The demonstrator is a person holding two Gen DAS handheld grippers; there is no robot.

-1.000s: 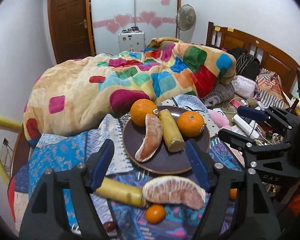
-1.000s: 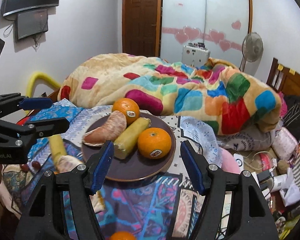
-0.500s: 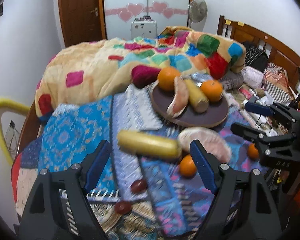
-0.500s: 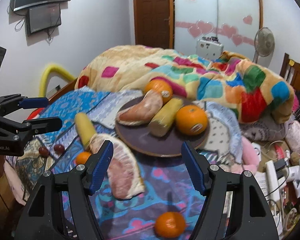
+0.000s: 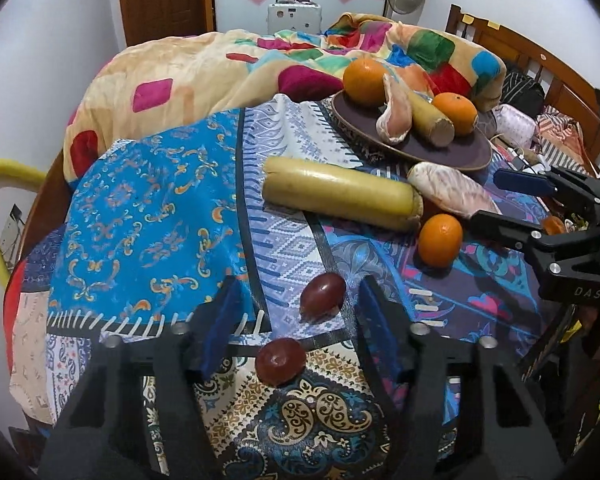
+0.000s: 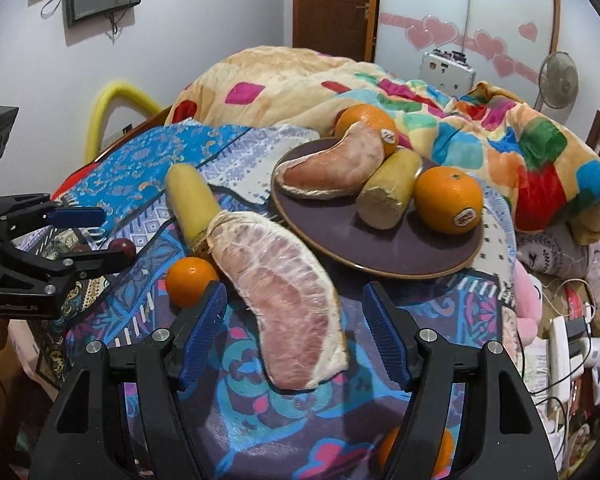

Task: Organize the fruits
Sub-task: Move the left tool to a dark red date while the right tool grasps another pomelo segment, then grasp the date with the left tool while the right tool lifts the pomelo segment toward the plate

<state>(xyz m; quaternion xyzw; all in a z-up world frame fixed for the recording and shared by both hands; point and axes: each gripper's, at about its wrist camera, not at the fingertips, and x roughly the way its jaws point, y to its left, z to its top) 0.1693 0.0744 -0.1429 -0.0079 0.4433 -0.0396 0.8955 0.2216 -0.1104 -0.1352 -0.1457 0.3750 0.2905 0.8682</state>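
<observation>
Both tools have dropped lower than a second ago. Left tool (image 5: 296, 312) now hangs wide open and empty over two dark red fruits (image 5: 322, 298) near the patterned cloth's (image 5: 148, 216) front edge. Right tool (image 6: 294, 312), also wide open and empty, straddles the pomelo segment (image 6: 284, 300) lying just beside the brown plate (image 6: 380, 252).

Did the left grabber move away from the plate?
Yes. The left gripper pulled back from the plate, which now sits farther off; two dark red fruits lie between its fingers.
</observation>
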